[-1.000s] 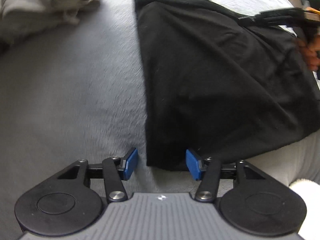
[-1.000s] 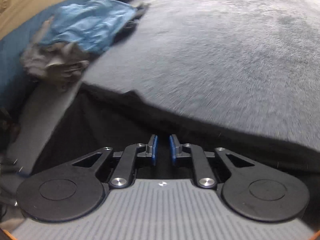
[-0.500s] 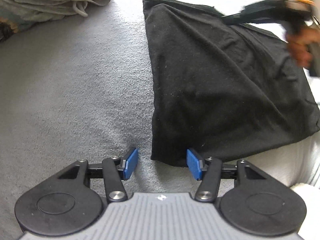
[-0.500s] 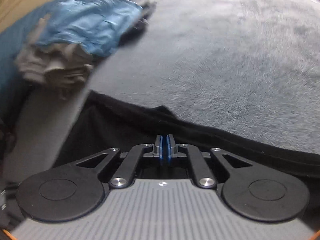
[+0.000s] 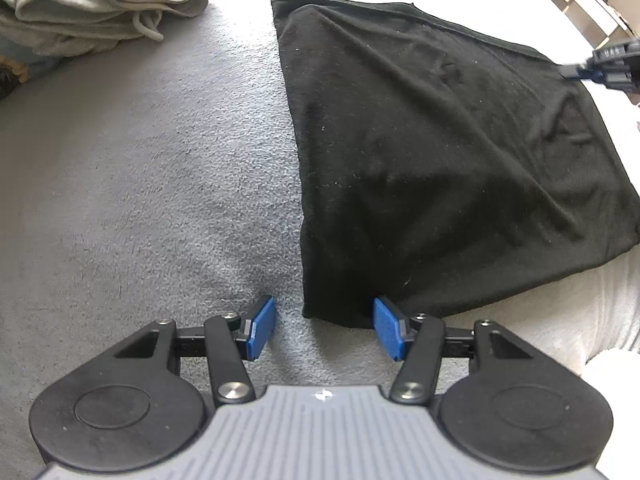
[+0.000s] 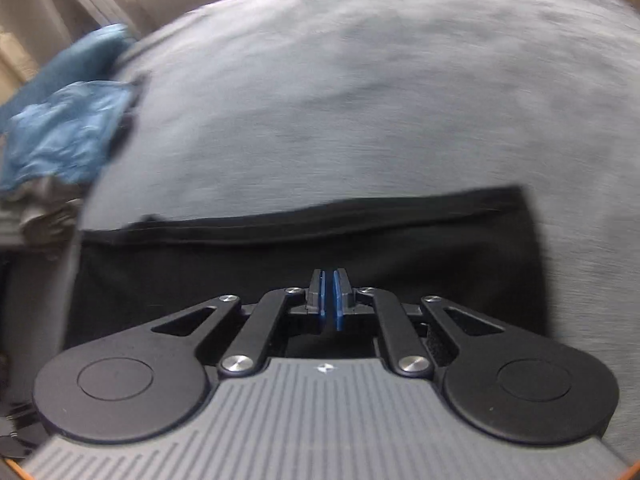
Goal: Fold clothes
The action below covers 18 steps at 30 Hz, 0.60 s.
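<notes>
Between the open left hand-held gripper [image 5: 323, 328] pads lies the black garment's [image 5: 440, 152] near corner.

Black hand-held gripper [image 5: 323, 330], blue pads [image 5: 261, 327], silver screws, ribbed grey body.

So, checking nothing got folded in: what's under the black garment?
The black garment lies on the grey blanket, visible all round. Anything beneath the cloth is covered.
</notes>
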Available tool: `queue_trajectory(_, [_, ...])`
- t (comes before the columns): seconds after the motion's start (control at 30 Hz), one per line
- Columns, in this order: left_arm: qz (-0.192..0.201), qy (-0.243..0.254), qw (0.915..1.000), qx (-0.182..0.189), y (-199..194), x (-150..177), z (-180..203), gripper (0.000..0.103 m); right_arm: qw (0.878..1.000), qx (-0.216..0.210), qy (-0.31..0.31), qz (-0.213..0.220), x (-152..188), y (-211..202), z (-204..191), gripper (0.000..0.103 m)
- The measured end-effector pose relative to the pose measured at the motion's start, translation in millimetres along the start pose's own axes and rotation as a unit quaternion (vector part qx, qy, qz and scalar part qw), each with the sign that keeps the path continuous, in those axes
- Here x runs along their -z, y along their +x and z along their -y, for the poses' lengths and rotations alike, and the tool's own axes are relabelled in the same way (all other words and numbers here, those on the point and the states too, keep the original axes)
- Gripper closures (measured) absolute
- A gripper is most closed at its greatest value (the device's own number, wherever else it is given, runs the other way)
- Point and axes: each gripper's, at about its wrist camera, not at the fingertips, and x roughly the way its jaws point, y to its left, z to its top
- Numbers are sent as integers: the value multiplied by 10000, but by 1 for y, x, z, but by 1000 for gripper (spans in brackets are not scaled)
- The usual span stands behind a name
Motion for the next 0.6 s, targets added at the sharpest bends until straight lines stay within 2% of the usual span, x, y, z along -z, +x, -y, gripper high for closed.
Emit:
queue_trajectory(0.03, [1,15,10000,-24,0,0,1,46,9996,178,194,58,-4,5,20,98])
queue_trajectory(0.1, [50,16,10000,-62,0,1,3,45,9944,652,693,468,-19,13,60,98])
queue_trajectory(0.17, [127,6,9999,-89,-1,3,5,45,9815,1028,1341,901,-31,14,98,98])
queue_trajectory(0.23, [149,17,9998,-135,-2,3,7,44,9662,747,2190,1137,-31,-3,132,98])
queue_trajectory(0.27, [151,16,9998,-163,-2,3,8,44,9626,448,2378,1215,-24,-16,140,98])
queue_trajectory(0.37, [167,-35,9995,-278,-1,2,14,42,9766,-122,1901,1001,4,-59,143,97])
queue_trajectory(0.47, [193,-46,9989,-433,1,1,21,40,9941,-452,844,519,49,-94,132,96])
queue_trajectory(0.57, [194,-78,9981,-574,0,2,28,39,9966,-742,-351,103,96,-110,109,96])
queue_trajectory(0.6, [188,-95,9978,-623,-1,2,29,39,9965,-700,-444,66,108,-112,109,96])
